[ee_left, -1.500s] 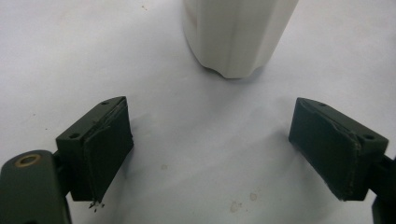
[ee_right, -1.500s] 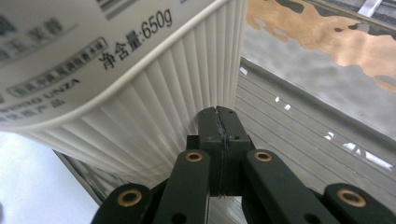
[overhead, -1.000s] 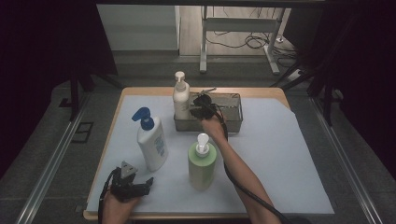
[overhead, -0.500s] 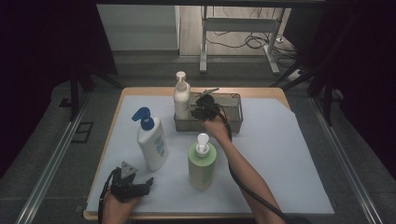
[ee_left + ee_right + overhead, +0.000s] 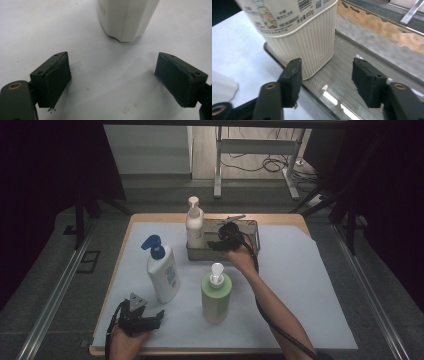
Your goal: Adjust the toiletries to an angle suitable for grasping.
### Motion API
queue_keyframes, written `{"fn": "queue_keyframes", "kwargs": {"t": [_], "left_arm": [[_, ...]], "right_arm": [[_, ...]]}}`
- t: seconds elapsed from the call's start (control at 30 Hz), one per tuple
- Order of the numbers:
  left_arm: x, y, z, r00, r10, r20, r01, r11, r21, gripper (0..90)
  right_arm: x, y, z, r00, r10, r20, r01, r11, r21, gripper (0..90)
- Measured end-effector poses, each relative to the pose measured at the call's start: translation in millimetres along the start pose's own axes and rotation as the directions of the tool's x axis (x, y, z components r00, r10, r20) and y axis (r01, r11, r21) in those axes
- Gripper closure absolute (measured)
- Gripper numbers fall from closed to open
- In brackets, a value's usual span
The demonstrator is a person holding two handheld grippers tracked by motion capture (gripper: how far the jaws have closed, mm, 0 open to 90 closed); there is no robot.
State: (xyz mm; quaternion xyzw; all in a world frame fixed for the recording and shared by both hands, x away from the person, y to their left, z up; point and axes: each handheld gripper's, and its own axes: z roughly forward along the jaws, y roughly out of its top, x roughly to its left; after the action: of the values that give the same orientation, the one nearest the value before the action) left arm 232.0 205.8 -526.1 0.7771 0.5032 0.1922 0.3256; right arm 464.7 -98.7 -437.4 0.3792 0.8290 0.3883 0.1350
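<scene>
Your right gripper [image 5: 216, 243] hangs over the left end of the metal tray [image 5: 252, 226], and its jaws have just been opening: in the right gripper view the two black pads stand apart with nothing pressed between them, the cream pump bottle [image 5: 304, 37] sitting just ahead of the left pad and free of both. That bottle stands upright inside the tray at its left end, its ribbed base on the grooved steel floor [image 5: 352, 82], and the rest of the tray beside it lies bare. Your left gripper [image 5: 159, 314] rests low at the near left of the table, jaws spread wide and holding nothing, with the foot of the white bottle with the blue pump [image 5: 126, 20] standing a little way ahead of them on the sheet. From above, that white bottle [image 5: 162, 275] stands upright left of centre, and the green pump bottle [image 5: 216, 295] stands upright near the middle, close to your right forearm. All of it sits on a white sheet [image 5: 310, 285] spread over a wooden tabletop [image 5: 280, 217]. Beyond the table lies grey floor with cables [image 5: 270, 165] and metal stand legs, and the room around is dark.
</scene>
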Motion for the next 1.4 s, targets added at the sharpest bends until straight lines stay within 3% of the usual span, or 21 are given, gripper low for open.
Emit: {"fn": "queue_keyframes", "kwargs": {"t": [0.57,1.4], "left_arm": [[-0.1,-0.2,0.1,1.0,0.0,-0.001,0.0,1.0,-0.002,12.9],[-0.2,-0.2,0.0,1.0,-0.001,-0.001,0.001,1.0,-0.002,12.9]], "right_arm": [[-1.9,-16.3,-36.5,0.9968,-0.074,-0.031,0.074,0.997,-0.008,29.1],[-9.7,-59.3,-84.7,0.9928,-0.101,-0.065,0.1,0.995,-0.009,19.9]]}}
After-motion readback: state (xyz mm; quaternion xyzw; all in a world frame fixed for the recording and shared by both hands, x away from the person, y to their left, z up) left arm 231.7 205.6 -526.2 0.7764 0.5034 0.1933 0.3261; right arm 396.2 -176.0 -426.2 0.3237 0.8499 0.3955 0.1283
